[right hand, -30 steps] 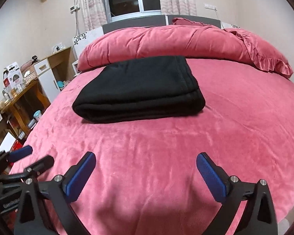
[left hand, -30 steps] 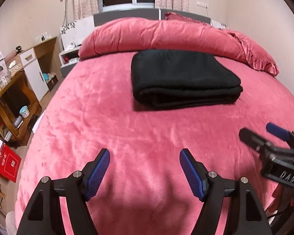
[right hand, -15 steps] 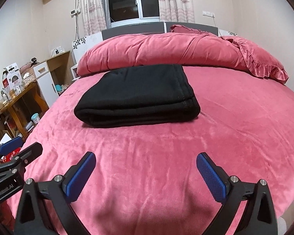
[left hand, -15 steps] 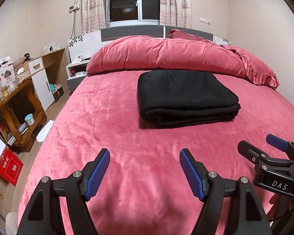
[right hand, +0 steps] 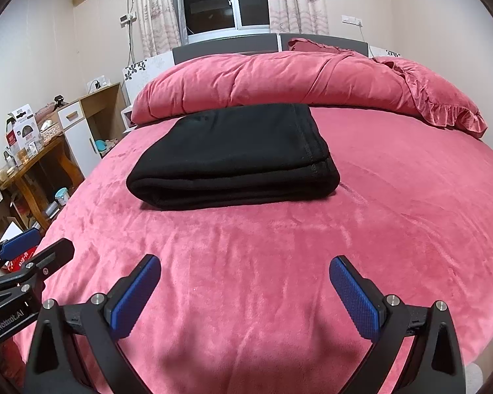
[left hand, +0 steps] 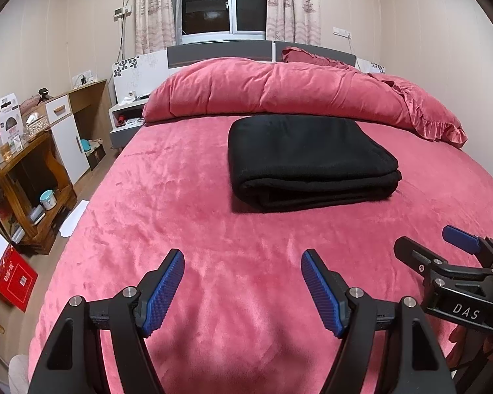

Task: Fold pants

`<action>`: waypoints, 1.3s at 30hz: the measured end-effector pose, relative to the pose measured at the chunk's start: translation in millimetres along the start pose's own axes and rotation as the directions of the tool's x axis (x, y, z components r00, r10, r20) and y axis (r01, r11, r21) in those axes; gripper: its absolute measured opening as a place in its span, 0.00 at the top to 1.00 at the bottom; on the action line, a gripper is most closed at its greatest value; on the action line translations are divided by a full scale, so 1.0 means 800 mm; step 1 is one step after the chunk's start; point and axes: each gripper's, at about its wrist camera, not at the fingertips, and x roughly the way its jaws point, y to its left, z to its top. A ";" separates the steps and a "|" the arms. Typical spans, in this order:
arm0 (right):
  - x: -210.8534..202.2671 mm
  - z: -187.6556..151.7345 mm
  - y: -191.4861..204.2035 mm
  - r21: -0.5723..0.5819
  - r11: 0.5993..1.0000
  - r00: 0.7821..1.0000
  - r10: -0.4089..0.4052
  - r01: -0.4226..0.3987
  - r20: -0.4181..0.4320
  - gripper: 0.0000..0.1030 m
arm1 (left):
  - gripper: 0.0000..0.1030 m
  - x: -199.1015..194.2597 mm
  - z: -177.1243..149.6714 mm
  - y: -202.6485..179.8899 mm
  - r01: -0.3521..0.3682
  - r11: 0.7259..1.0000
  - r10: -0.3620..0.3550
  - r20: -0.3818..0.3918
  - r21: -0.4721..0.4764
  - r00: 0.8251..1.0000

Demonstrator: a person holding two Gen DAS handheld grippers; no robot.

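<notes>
The black pants (left hand: 309,161) lie folded in a thick rectangular stack on the pink bed (left hand: 180,203), towards its head; they also show in the right wrist view (right hand: 233,161). My left gripper (left hand: 243,266) is open and empty, held over the bed near its foot, well short of the pants. My right gripper (right hand: 245,272) is open and empty, beside the left one and equally far back. The right gripper also shows at the right edge of the left wrist view (left hand: 443,246), and the left gripper at the left edge of the right wrist view (right hand: 33,249).
A rolled pink duvet (left hand: 279,88) and a frilled pillow (left hand: 424,111) lie behind the pants at the headboard. A wooden desk (left hand: 19,164) with boxes, a white cabinet (left hand: 65,138) and a red box (left hand: 10,279) on the floor stand left of the bed.
Both grippers have tilted up and drawn back from the pants, so the window and walls show more. The pants have not moved. Both grippers stay open.
</notes>
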 end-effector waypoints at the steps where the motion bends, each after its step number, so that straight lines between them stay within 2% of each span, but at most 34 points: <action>1: 0.000 0.000 0.000 0.000 1.000 1.000 0.000 0.000 -0.002 0.00 | 0.27 0.000 0.000 0.000 -0.001 1.000 0.001 -0.001 0.001 1.000; 39: 0.011 -0.006 -0.006 0.029 1.000 0.999 0.006 -0.005 -0.042 0.00 | 0.27 0.010 -0.007 0.002 0.002 1.000 -0.001 -0.041 0.016 0.999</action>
